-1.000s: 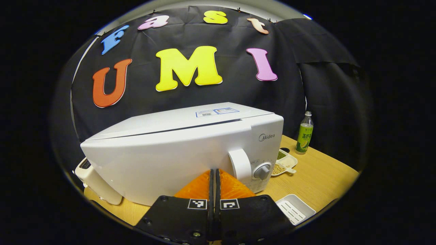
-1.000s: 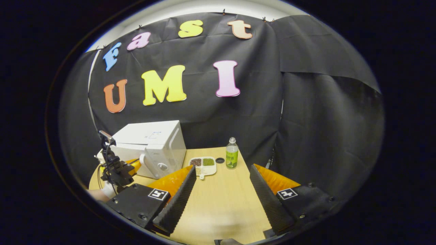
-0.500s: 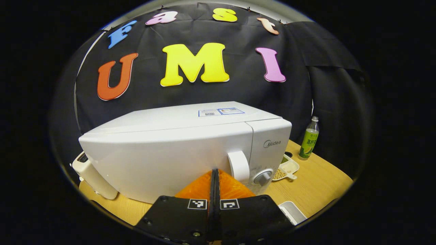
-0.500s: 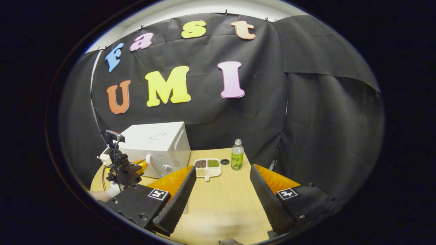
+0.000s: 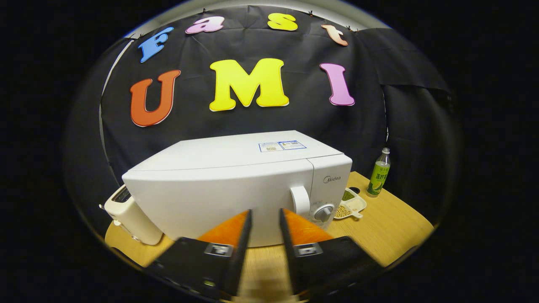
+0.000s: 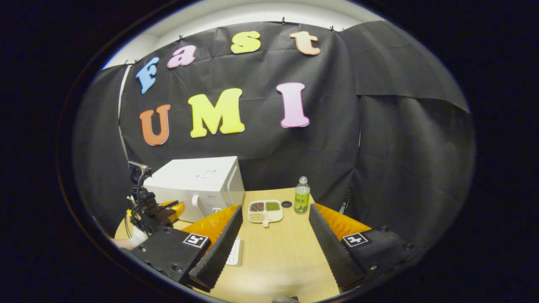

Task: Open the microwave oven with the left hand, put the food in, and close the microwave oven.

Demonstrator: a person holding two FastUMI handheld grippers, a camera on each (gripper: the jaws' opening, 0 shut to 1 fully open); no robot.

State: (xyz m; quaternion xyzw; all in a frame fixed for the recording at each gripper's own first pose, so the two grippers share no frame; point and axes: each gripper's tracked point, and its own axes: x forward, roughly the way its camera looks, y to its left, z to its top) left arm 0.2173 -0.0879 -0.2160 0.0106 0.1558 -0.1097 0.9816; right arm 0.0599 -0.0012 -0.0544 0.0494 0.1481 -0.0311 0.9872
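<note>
Microwave (image 5: 236,185) door closed on the bench (image 6: 273,252). Left gripper (image 5: 264,216) slightly spread just before it; right gripper (image 6: 276,216) spread wide, empty.

1. The left gripper (image 5: 265,214) is blurred along its own body at the bottom of the left gripper view.
2. The microwave (image 5: 236,185) hides much of the toaster (image 5: 130,216) and part of the divided tray (image 5: 351,204).
3. In the right gripper view, a finger (image 6: 217,248) covers most of the white dish (image 6: 235,252).
4. The bottle's (image 6: 301,200) label is too small to make out.
</note>
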